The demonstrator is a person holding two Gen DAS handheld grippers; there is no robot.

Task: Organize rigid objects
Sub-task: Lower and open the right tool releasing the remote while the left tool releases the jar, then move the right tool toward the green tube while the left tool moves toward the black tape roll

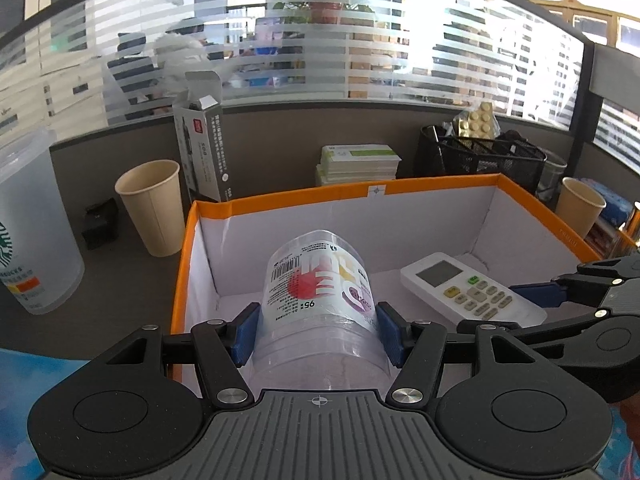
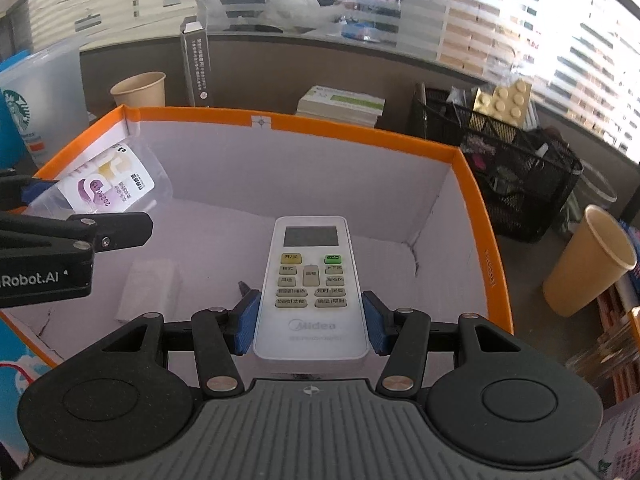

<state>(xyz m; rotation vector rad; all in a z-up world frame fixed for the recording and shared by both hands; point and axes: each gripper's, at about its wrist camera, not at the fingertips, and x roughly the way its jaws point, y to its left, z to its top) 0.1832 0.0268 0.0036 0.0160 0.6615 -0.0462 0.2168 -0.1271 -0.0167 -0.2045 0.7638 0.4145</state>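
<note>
My left gripper [image 1: 316, 334] is shut on a clear plastic cup [image 1: 320, 292] with a printed label, held tilted over the left part of the orange-rimmed white box [image 1: 280, 200]. My right gripper [image 2: 310, 320] holds a white Midea remote [image 2: 310, 284] between its blue pads, low inside the same box [image 2: 360, 132] near its right side. The remote also shows in the left wrist view [image 1: 472, 288], with the right gripper [image 1: 540, 296] beside it. The cup shows at the left of the right wrist view [image 2: 104, 182], with the left gripper [image 2: 48, 216] on it.
A white folded tissue [image 2: 148, 290] lies on the box floor. Around the box stand paper cups [image 1: 150, 206] [image 2: 588, 260], a Starbucks tumbler [image 1: 32, 232], a tall grey carton [image 1: 204, 152], stacked booklets [image 1: 358, 162] and a black mesh organiser [image 2: 516, 172].
</note>
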